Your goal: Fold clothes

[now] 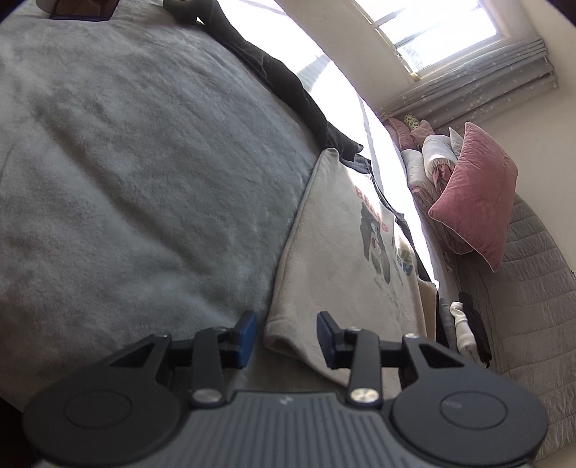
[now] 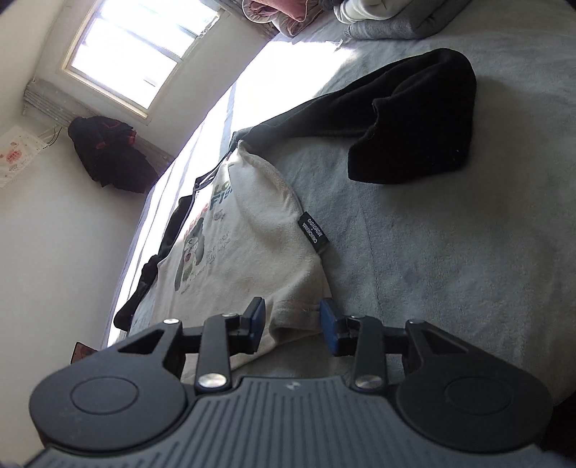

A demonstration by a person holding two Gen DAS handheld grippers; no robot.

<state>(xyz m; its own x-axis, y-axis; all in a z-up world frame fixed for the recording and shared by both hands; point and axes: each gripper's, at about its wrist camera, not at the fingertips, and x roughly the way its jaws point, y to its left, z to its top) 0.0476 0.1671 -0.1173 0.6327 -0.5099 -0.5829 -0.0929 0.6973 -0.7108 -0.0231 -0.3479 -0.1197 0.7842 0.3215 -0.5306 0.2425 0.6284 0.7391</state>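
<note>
A cream sweatshirt [image 1: 345, 252] with a printed bear and coloured letters lies flat on the grey bed blanket [image 1: 136, 162]. My left gripper [image 1: 287, 336] is open, its blue pads on either side of one bottom hem corner. In the right wrist view the same sweatshirt [image 2: 244, 248] shows a black label at its side seam. My right gripper [image 2: 292, 325] is open around the other hem corner. Neither gripper pinches the cloth. A dark garment [image 2: 414, 118] lies beyond the sweatshirt and partly under it.
A pink pillow [image 1: 478, 194] and rolled bedding lie at the head of the bed by the window [image 1: 442, 28]. Folded clothes [image 1: 464, 331] sit near the quilted headboard. A dark coat [image 2: 111, 154] hangs on the wall. Bright sunlight falls along the far bed edge.
</note>
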